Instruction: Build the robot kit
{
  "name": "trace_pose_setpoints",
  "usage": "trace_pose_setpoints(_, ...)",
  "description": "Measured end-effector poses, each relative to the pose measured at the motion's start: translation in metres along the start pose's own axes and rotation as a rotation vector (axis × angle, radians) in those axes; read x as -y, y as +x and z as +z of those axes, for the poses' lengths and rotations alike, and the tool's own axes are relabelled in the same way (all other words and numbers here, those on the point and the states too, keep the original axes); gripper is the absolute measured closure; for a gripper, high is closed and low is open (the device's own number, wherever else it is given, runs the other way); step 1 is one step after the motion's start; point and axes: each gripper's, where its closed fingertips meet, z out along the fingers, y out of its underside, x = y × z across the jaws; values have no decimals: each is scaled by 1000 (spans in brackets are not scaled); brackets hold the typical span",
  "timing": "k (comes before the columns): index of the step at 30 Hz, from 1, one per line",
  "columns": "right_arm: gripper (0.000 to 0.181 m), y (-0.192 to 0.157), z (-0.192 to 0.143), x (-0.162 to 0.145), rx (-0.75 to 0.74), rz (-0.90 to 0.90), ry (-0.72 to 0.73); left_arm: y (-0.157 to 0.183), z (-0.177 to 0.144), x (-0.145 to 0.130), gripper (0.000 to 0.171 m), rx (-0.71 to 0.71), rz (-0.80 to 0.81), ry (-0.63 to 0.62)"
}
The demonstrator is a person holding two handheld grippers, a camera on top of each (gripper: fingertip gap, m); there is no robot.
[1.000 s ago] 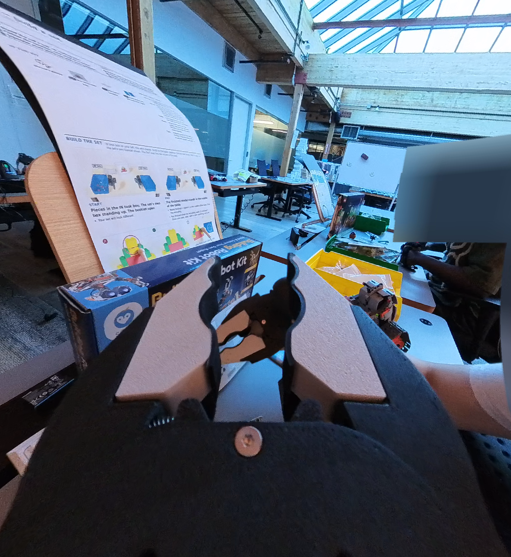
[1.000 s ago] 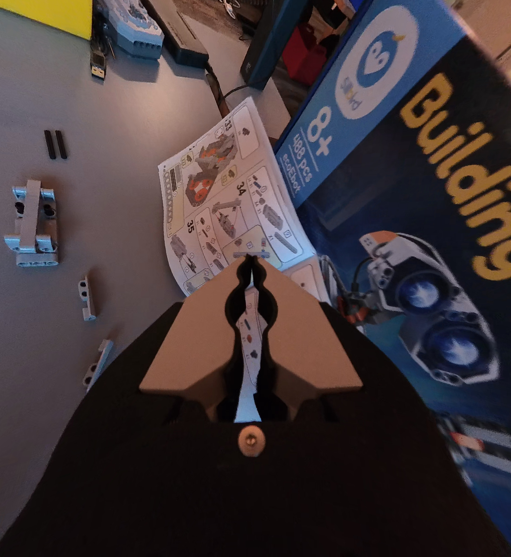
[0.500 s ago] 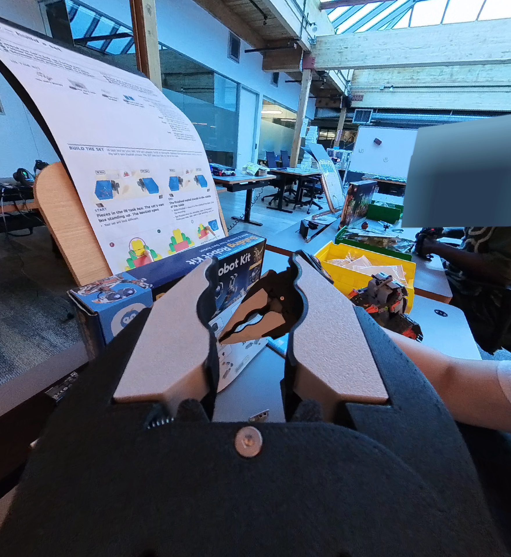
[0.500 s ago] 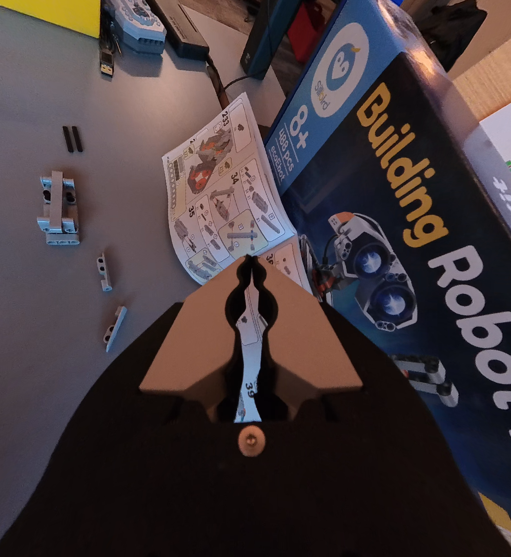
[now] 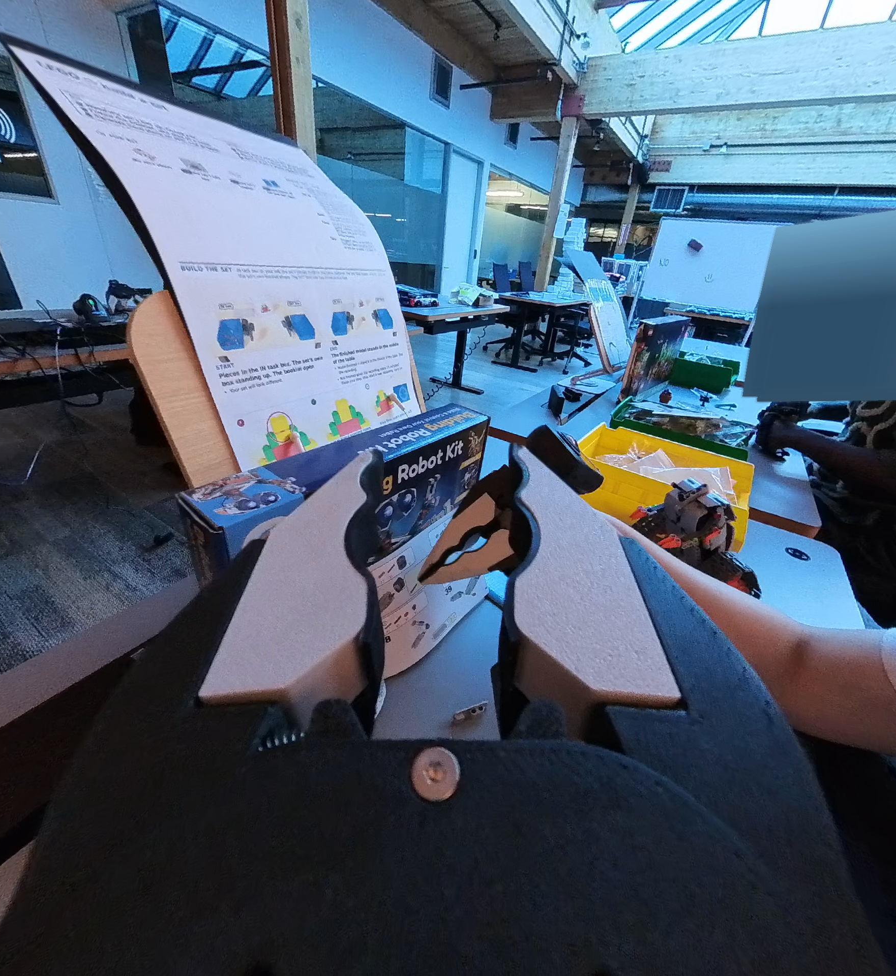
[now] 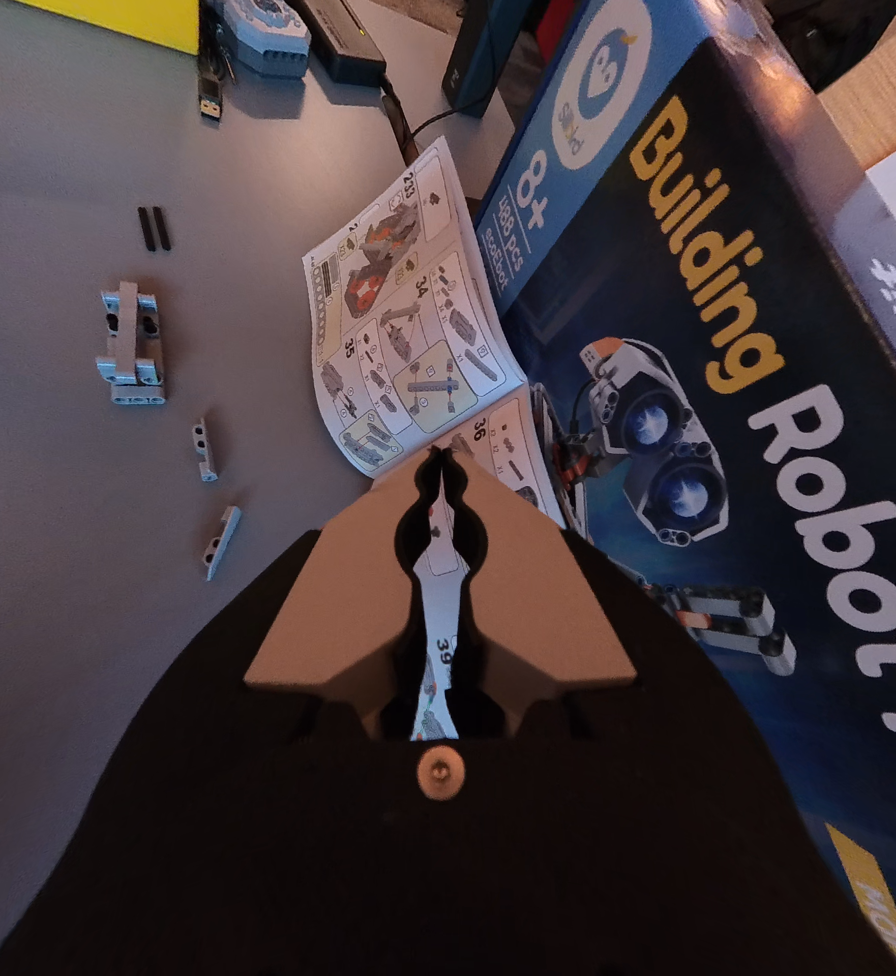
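Observation:
My left gripper (image 5: 445, 460) is open and empty, held above the grey table and facing a blue robot-kit box (image 5: 255, 501) that stands on its long edge. An open instruction booklet (image 5: 425, 618) leans against the box front. My right gripper (image 5: 423, 577) is shut, with its tips at the booklet page. In the right wrist view the shut right gripper (image 6: 440, 455) hovers over the booklet (image 6: 403, 338) beside the box (image 6: 699, 369). I see no page between the tips.
A small grey assembly (image 6: 131, 348), two loose grey pieces (image 6: 204, 449) and two black pins (image 6: 154, 228) lie left of the booklet. A yellow bin (image 5: 662, 475) and a dark robot model (image 5: 694, 523) stand at the right. A curved instruction board (image 5: 255, 253) rises behind the box. Across from one pair of fingers to the other is roughly 25 cm.
My right gripper has drawn back from the booklet, still shut, so more of the box front shows. My left gripper stays open and has shifted a little.

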Motion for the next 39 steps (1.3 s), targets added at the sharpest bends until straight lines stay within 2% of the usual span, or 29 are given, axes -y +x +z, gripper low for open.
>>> trace_pose_setpoints(6,181,-15,-3,7,50,-60,-17,0,-3,4,127,21,27,12)
trace_pose_setpoints(17,181,-15,-3,-17,77,-73,-102,-22,5,-14,127,112,31,-67)
trace_pose_setpoints(24,180,-32,-8,8,143,-81,-21,-31,3,-14,127,155,16,-64)
trace_pose_setpoints(32,181,-28,-14,7,125,-82,-31,-17,9,-21,121,125,15,-107)
trace_pose_setpoints(34,180,-26,-20,10,108,-93,-27,-25,7,-31,114,216,35,-190)
trace_pose_setpoints(36,180,-23,-25,13,91,-94,-18,-25,1,-55,117,284,66,-331)
trace_pose_setpoints(39,180,-27,-30,15,92,-120,-17,-15,-26,-118,119,374,118,-591)
